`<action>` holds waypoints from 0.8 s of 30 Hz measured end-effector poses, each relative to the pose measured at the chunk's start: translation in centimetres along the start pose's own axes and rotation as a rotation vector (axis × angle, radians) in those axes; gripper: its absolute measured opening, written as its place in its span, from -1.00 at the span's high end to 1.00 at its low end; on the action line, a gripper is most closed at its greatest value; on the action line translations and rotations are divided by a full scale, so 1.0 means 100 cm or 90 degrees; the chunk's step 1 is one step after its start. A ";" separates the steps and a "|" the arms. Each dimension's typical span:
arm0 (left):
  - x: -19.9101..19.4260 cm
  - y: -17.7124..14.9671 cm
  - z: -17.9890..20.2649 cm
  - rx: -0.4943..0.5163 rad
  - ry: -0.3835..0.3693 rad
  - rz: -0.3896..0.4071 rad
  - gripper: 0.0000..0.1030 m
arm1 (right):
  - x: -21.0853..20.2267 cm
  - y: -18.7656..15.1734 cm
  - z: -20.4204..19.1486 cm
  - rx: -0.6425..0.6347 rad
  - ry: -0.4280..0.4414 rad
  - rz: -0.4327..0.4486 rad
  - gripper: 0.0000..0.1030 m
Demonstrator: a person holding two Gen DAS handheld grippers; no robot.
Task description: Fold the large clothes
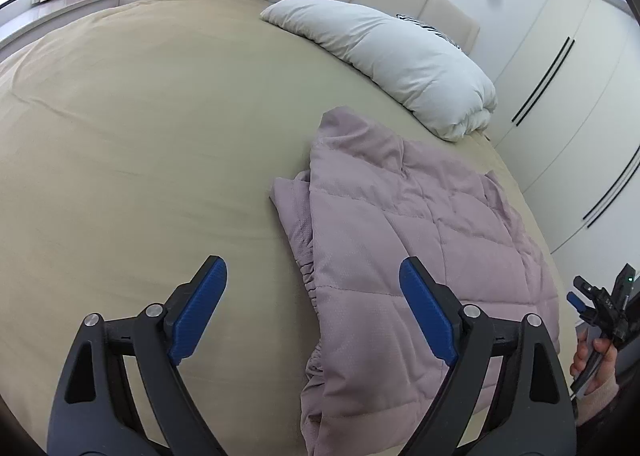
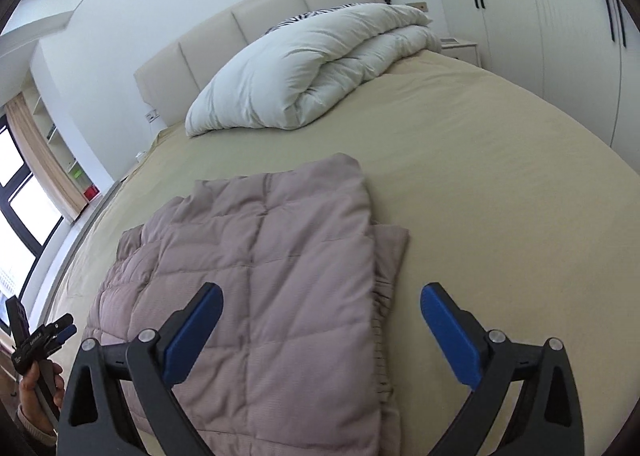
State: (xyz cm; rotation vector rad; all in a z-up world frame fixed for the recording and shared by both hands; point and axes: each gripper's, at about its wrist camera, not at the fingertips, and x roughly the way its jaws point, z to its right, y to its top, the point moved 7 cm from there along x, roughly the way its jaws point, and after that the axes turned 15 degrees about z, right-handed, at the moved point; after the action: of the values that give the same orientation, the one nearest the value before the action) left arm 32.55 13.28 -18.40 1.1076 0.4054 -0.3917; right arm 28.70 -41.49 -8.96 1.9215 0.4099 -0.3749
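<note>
The quilted mauve jacket (image 1: 420, 240) lies folded on the tan bed (image 1: 140, 116) — under the left gripper's (image 1: 313, 308) right finger, under the right gripper's (image 2: 321, 330) left finger. Both claws gape wide, gripping nothing.

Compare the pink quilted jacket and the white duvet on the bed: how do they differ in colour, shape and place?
The pink quilted jacket is dusty pink with stitched squares; the white duvet is plain white without visible quilting. The jacket lies folded flat and low; the duvet is bundled into a thick, puffy roll. The jacket lies near the open grippers; the duvet lies far off, by the headboard. Both rest on the beige bed sheet, and neither is held.
</note>
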 end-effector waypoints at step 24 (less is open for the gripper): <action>0.065 -0.016 -0.005 -0.118 -0.078 -0.112 -0.98 | 0.031 -0.023 0.018 0.121 0.112 -0.089 -0.96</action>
State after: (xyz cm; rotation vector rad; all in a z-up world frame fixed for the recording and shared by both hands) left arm 37.33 12.49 -23.06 0.8651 0.4227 -0.5631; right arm 30.32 -41.97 -12.82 2.1257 0.6471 -0.3468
